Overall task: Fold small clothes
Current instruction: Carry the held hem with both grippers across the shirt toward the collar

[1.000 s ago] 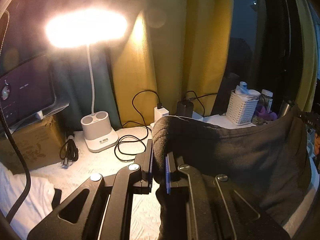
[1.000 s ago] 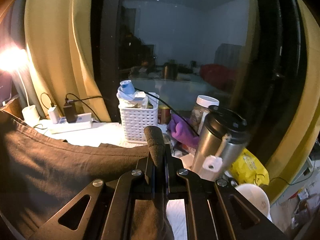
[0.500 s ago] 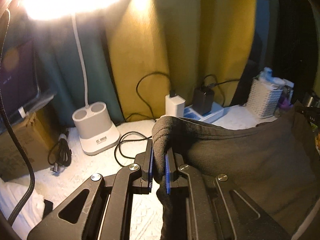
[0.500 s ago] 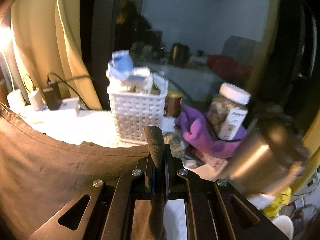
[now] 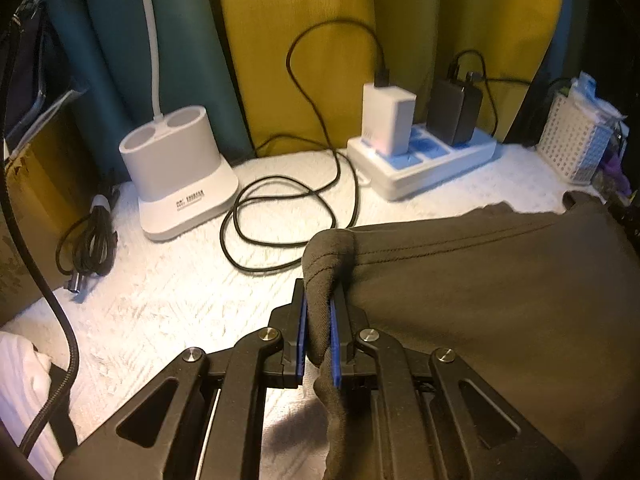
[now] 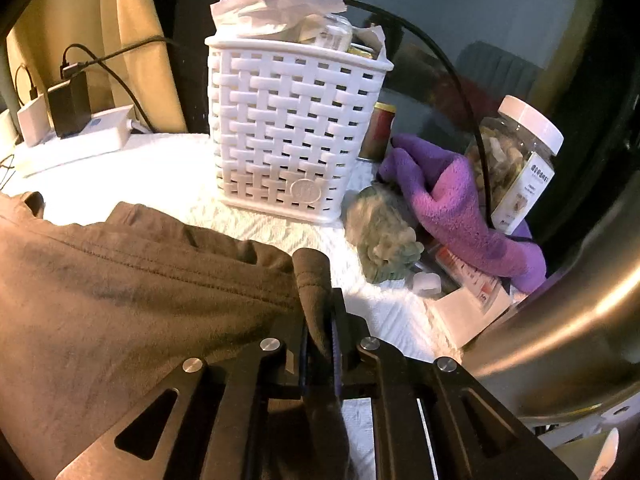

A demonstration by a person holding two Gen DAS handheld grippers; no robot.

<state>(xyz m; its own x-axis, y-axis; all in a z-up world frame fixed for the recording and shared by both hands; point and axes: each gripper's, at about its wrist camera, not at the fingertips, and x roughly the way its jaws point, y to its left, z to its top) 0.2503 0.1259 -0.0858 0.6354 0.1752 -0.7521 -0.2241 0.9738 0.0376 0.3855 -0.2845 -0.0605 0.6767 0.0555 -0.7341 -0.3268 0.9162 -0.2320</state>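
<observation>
Now the dark garment (image 5: 500, 292) is being lowered onto the white tabletop (image 5: 168, 288), short of the power strip (image 5: 424, 160); corners are being pinched by left gripper (image 5: 319, 320) and right gripper (image 6: 320, 328), whose jaws have just eased slightly.

A table (image 5: 168, 296) covered by a white textured cloth is set against drawn curtains: teal (image 5: 100, 60) at the left, yellow (image 5: 320, 40) beside it. A white lamp base (image 5: 180, 176) with 2 round wells is lit warmly from above. In the right view, a dark window (image 6: 500, 40) is seen behind a white basket (image 6: 296, 128).
</observation>
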